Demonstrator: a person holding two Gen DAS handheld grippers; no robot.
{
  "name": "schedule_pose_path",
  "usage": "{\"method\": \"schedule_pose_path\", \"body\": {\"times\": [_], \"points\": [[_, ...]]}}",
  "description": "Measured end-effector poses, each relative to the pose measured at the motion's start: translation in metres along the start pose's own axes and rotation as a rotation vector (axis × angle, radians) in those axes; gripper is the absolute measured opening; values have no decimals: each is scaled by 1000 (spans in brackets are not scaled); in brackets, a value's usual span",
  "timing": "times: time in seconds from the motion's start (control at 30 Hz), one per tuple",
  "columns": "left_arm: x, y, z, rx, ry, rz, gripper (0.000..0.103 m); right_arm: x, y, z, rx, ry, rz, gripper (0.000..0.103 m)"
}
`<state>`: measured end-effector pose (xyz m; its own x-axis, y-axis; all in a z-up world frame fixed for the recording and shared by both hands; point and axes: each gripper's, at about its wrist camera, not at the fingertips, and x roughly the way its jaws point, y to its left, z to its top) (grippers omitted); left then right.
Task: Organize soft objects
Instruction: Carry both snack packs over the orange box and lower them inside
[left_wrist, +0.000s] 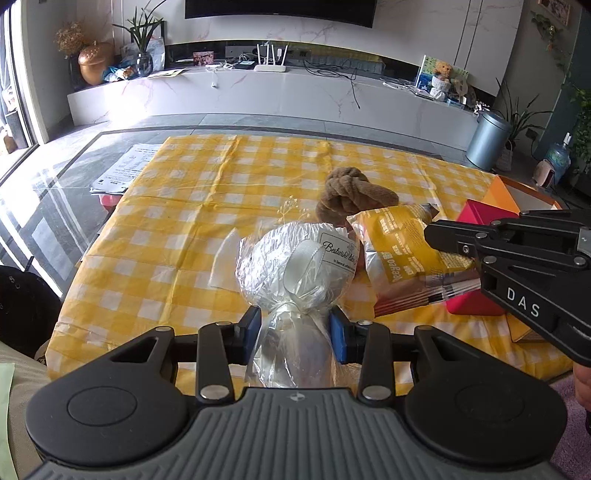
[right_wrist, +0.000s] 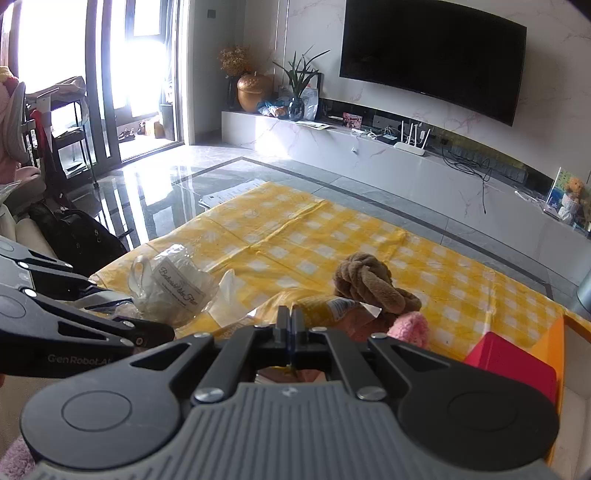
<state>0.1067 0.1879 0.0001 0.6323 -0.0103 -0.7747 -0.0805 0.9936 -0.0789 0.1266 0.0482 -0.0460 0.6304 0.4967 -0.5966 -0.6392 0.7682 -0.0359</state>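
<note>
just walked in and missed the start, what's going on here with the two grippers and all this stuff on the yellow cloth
A person is sorting soft items over a yellow checked cloth with two handheld grippers. The left gripper is clamped on the tied neck of a cellophane-wrapped gift bundle. The right gripper is shut on a yellow snack bag. A brown knotted plush lies behind them, and an orange box stands on the right.

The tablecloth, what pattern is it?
Yellow and white checks on the tablecloth, clearest in the left wrist view.
</note>
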Motion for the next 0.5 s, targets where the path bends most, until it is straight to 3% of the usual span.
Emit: {"method": "schedule_pose_path", "body": {"times": [0.5], "points": [[-17,-119,-1,175,-52,-116,44,-127,-86,-56,40,-35,-177,0]]}}
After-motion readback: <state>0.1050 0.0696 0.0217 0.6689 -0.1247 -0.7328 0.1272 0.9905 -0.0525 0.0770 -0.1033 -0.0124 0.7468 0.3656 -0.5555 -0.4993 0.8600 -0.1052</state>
